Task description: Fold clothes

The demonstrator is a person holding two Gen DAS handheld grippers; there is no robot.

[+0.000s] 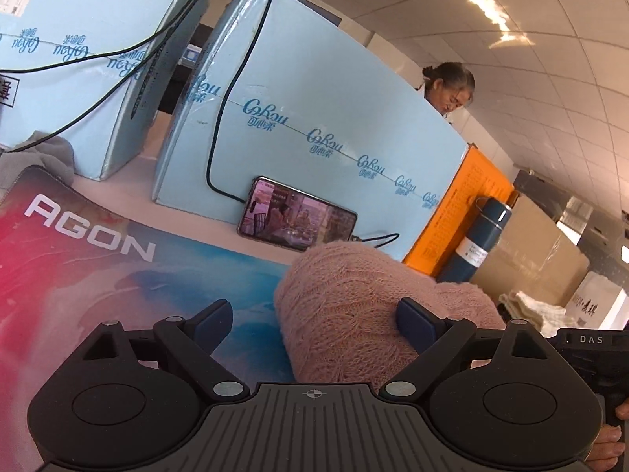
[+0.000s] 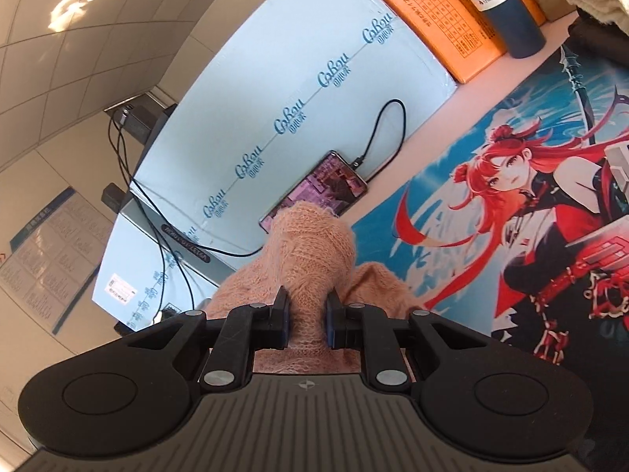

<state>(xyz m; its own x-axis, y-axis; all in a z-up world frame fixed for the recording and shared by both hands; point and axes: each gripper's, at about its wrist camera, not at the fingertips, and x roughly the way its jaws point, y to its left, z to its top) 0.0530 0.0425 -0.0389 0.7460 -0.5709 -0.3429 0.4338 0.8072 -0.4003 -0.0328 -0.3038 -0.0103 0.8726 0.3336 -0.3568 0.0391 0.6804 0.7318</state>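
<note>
A pink knitted garment [image 1: 354, 306] lies bunched on the printed desk mat [image 1: 98, 267]. My left gripper [image 1: 314, 320] is open, its fingers spread wide; the right finger [image 1: 412, 322] rests against the knit and the left finger stands over the mat. In the right wrist view the same pink knit [image 2: 310, 244] rises in a fold between the fingers. My right gripper [image 2: 307, 316] is shut on that fold and holds it lifted above the mat [image 2: 491, 204].
Light blue cartons [image 1: 314, 118] stand behind the mat, with a lit phone [image 1: 295, 220] on a cable leaning on one. An orange box [image 1: 464, 212], a dark bottle [image 1: 479, 240], white cloth [image 1: 530, 306] and a grey cloth [image 1: 51, 157] lie around. A person [image 1: 452, 90] is behind.
</note>
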